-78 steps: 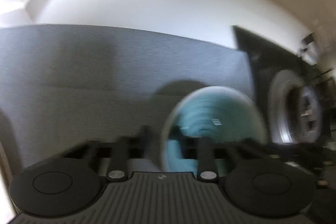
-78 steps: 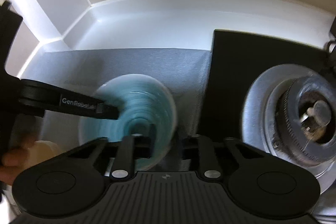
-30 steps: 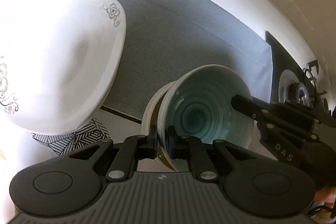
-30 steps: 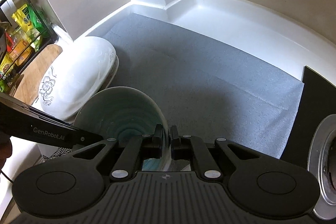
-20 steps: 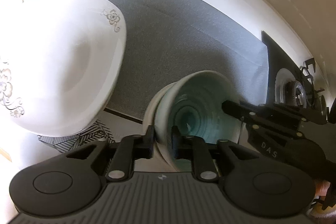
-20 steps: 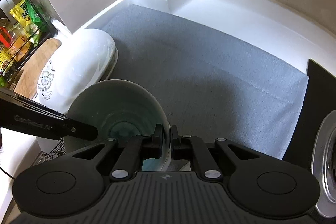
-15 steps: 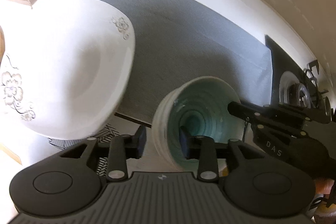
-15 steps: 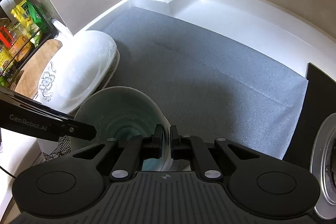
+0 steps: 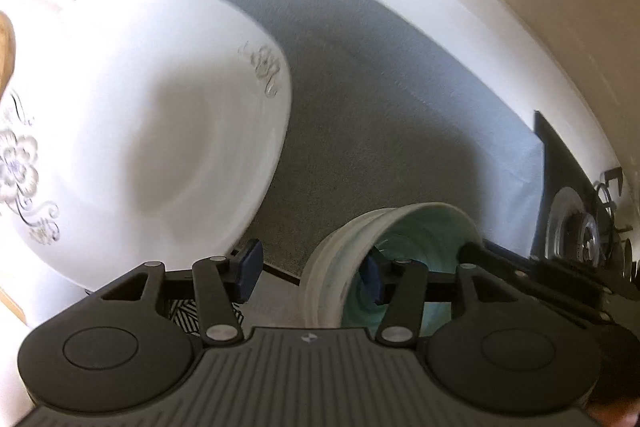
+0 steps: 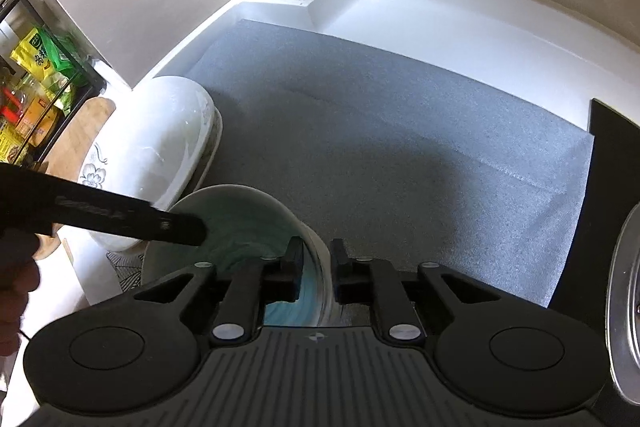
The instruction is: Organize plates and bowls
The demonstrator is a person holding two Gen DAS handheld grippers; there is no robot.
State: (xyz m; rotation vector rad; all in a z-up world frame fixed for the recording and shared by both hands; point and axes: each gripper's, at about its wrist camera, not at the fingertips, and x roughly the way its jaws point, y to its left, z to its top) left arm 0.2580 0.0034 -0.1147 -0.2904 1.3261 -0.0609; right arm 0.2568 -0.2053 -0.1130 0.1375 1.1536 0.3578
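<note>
While both pairs of tongs straddled it, the glazed teal ceramic bowl with a pale ribbed outside (image 10: 244,223) sat at the near edge of the grey-matted bench (image 10: 400,147), just right of a large white oval dish with a grey flower pattern (image 9: 132,123).

The left tongs (image 9: 310,273) stood wide apart, one finger inside the bowl (image 9: 404,239) and one outside, gripping nothing.

The right tongs (image 10: 318,269) bracketed the bowl's right wall, narrowly parted. Whether their pads pressed the wall could not be told.

Seen from the right tongs, the bowl lay directly ahead and slightly left. Being round, it had no long axis. Both tongs were about equally near, on opposite rims.

Blurred pale lettering on the left tongs' arm (image 10: 104,215) could not be read. Yellow and green packets (image 10: 40,55) on a shelf carried print too small to read.
</note>
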